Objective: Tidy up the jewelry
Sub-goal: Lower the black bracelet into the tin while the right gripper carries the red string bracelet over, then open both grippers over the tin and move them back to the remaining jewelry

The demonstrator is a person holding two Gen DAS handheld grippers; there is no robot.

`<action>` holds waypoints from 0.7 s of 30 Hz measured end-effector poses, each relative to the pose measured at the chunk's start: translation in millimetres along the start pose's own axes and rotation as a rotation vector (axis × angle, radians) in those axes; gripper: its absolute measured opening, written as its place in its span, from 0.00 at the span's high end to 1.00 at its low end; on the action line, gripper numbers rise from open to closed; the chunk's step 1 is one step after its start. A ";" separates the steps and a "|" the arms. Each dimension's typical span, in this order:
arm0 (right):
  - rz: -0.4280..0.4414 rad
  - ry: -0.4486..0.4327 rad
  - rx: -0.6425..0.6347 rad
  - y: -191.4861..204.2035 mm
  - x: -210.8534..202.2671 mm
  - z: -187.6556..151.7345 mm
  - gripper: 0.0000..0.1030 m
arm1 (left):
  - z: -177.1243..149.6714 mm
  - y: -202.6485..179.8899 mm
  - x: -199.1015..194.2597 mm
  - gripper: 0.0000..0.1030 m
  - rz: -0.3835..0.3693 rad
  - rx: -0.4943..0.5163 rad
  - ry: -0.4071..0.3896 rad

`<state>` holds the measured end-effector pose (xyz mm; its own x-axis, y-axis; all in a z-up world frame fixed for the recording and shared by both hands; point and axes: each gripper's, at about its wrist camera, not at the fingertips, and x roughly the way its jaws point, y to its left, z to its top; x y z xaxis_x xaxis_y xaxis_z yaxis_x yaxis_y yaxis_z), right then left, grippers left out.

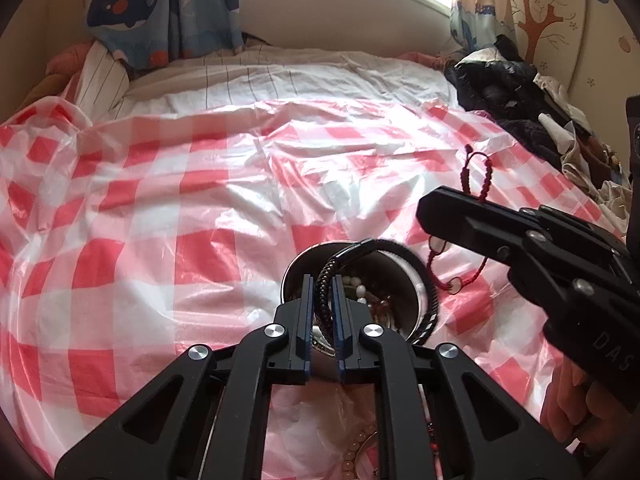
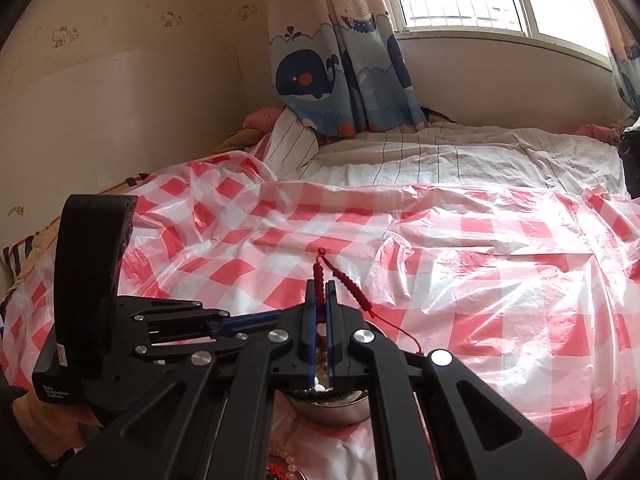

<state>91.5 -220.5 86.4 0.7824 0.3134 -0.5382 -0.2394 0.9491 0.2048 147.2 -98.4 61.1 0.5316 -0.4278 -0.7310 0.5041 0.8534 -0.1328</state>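
Bedding fills both views: a bed [image 1: 320,76] under a striped sheet, overlaid by a red-and-white checked plastic sheet [image 1: 160,184] that glares under the window. On that plastic sits a steel bowl [image 1: 416,300] already holding beads and other pieces.

The left gripper [image 1: 323,300] hangs over the bowl with its pads pinched on a black braided bracelet [image 1: 340,268], whose loop arches over the bowl's rim. The right gripper [image 2: 320,304] is closed on a red knotted cord bracelet [image 2: 320,280]; in the left view its cord and small clear beads dangle beside the bowl, above the plastic.

Risks, as I judge them: the black loop straddles the rim, so a release here could leave it draped half outside or let it slip onto the slick plastic. The trailing red cord may snag the bowl's edge or tangle with the black bracelet if both go in together. The soft bed may also let the bowl tip under a nudge.

Lettering: "DAS" shows on the right gripper's body, and "Data Acquisition System" on a label in the right view.
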 end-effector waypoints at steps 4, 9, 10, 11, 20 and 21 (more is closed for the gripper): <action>0.016 0.126 0.041 -8.8 30.5 -12.5 0.94 | -2.5 17.8 -2.0 0.78 0.049 -0.063 0.007; 0.010 0.126 0.031 -8.6 25.0 -16.8 0.68 | -6.1 39.0 -17.1 0.68 0.074 -0.125 -0.019; 0.015 0.123 0.026 -7.6 22.7 -16.4 0.68 | -8.3 40.6 -19.4 0.66 0.074 -0.131 -0.019; 0.010 0.122 0.023 -6.6 21.1 -15.9 0.68 | -10.9 41.8 -21.8 0.65 0.075 -0.135 -0.020; -0.070 0.182 0.069 -21.4 14.6 -31.8 0.61 | -31.7 35.3 -32.8 0.55 0.089 -0.102 0.007; -0.072 0.184 0.070 -20.7 13.3 -32.5 0.60 | -30.9 33.0 -33.1 0.54 0.091 -0.091 0.002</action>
<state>88.2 -234.9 48.5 0.6760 0.2517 -0.6926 -0.1412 0.9667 0.2135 125.2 -46.9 60.3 0.5709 -0.3466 -0.7443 0.3897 0.9123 -0.1259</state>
